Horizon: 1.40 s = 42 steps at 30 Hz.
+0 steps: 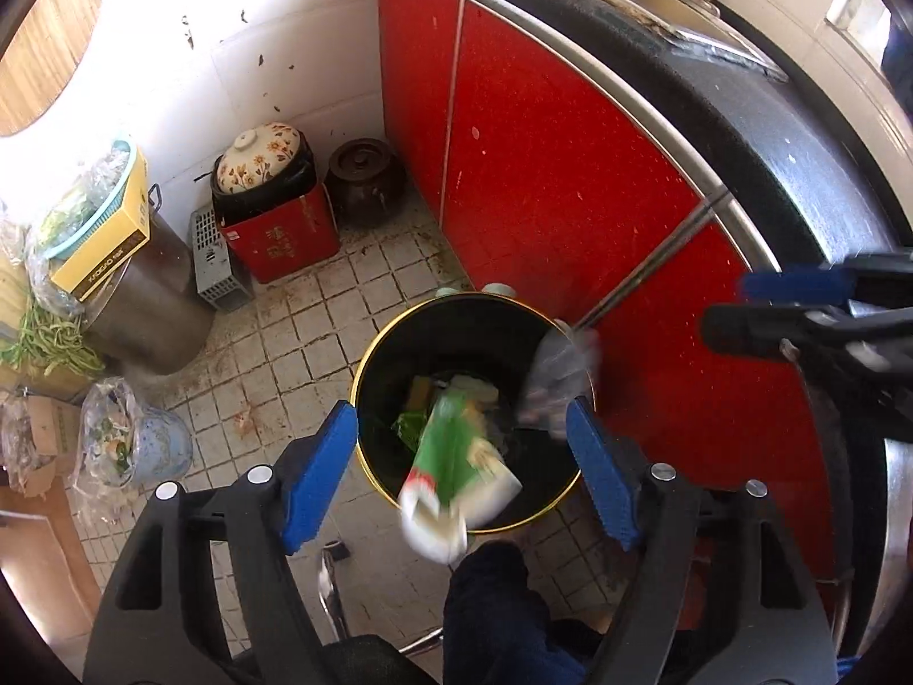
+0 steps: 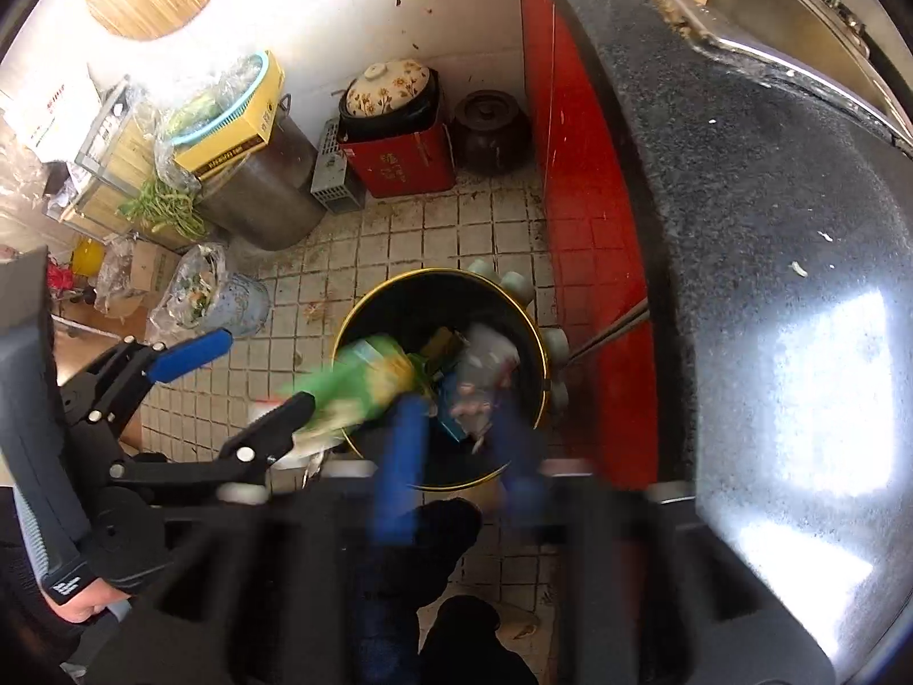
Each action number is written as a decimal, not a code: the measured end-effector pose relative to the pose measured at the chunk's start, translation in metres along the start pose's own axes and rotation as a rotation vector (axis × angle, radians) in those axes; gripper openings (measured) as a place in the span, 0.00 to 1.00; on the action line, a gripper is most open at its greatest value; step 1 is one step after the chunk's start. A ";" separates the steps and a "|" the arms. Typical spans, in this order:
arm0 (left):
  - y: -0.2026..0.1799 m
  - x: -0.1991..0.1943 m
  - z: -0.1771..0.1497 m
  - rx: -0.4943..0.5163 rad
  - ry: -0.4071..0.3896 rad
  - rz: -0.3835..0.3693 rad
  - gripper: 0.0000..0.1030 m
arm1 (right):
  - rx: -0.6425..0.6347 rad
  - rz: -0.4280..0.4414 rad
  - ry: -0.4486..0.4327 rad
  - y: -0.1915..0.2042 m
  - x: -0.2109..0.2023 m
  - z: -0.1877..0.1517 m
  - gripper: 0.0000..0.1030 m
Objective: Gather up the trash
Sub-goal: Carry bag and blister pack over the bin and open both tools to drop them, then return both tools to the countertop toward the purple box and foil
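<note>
- Above the black bin (image 1: pixel 473 399), the left gripper (image 1: pixel 462 451) is held with fingers spread wide, so the green-and-white carton (image 1: pixel 456 468) is let fall, untouched, at the near rim.
- Beside it, the right gripper (image 2: pixel 462 445) is parted too; a clear plastic wrapper (image 2: pixel 485 371) drops free.
- Only the right wrist view shows a hand (image 2: pixel 80 599) gripping the left tool.

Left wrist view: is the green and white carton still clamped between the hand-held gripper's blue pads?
No, the green and white carton hangs blurred over the black bin, clear of both blue pads.
</note>
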<state>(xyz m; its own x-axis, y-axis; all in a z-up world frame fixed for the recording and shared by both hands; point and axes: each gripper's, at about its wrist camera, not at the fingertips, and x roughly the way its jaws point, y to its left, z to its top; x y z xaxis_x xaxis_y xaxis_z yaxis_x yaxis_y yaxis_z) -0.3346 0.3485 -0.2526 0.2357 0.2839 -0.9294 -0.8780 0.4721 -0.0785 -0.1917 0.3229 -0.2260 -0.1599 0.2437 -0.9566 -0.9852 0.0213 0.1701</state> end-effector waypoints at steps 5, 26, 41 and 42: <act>-0.007 -0.012 -0.001 0.018 -0.015 0.021 0.76 | 0.006 0.030 -0.046 0.000 -0.028 -0.004 0.76; -0.338 -0.114 -0.016 0.705 -0.188 -0.290 0.92 | 0.756 -0.370 -0.444 -0.198 -0.283 -0.277 0.80; -0.484 -0.144 -0.109 1.036 -0.145 -0.459 0.92 | 1.152 -0.496 -0.475 -0.206 -0.314 -0.475 0.80; -0.488 -0.143 -0.109 1.033 -0.138 -0.458 0.92 | 1.157 -0.492 -0.474 -0.209 -0.313 -0.477 0.80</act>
<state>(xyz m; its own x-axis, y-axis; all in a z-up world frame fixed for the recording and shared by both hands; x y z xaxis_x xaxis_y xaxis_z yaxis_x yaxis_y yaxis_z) 0.0143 -0.0134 -0.1204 0.5464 -0.0331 -0.8369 0.0504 0.9987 -0.0067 0.0346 -0.2203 -0.0751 0.4616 0.2789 -0.8421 -0.2785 0.9469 0.1609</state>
